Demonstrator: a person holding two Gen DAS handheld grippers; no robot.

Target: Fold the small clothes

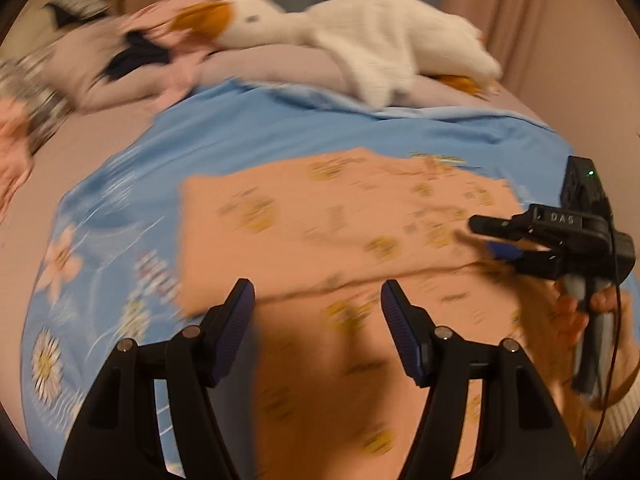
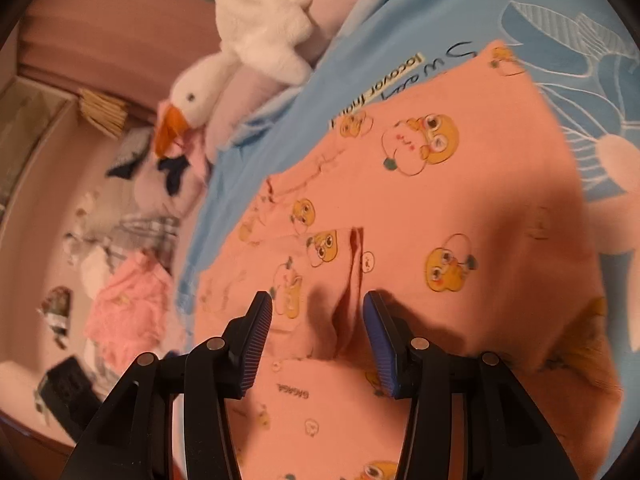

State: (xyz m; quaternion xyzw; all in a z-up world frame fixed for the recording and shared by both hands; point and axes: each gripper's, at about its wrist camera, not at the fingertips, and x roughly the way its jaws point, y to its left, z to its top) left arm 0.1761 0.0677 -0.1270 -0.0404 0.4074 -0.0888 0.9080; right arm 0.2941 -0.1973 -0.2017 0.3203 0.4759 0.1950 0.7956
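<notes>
Peach printed garment [image 2: 420,208] spread flat on blue sheet [image 1: 248,136]. Left hand-held gripper [image 1: 318,300] spread, empty, above garment. Right hand-held gripper [image 2: 318,312] spread over cloth ridge, not pinching. Plush goose [image 1: 360,40] behind.

Before you, the bed [image 1: 100,148] carries a blue floral sheet [image 1: 248,132]. On the sheet lies the peach garment [image 2: 460,208] (cartoon-printed); a plush goose [image 1: 360,44] rests behind.

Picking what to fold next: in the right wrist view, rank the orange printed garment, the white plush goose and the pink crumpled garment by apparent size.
1. orange printed garment
2. white plush goose
3. pink crumpled garment

The goose lies farther off, so its rank against the pink one is unsure.
</notes>
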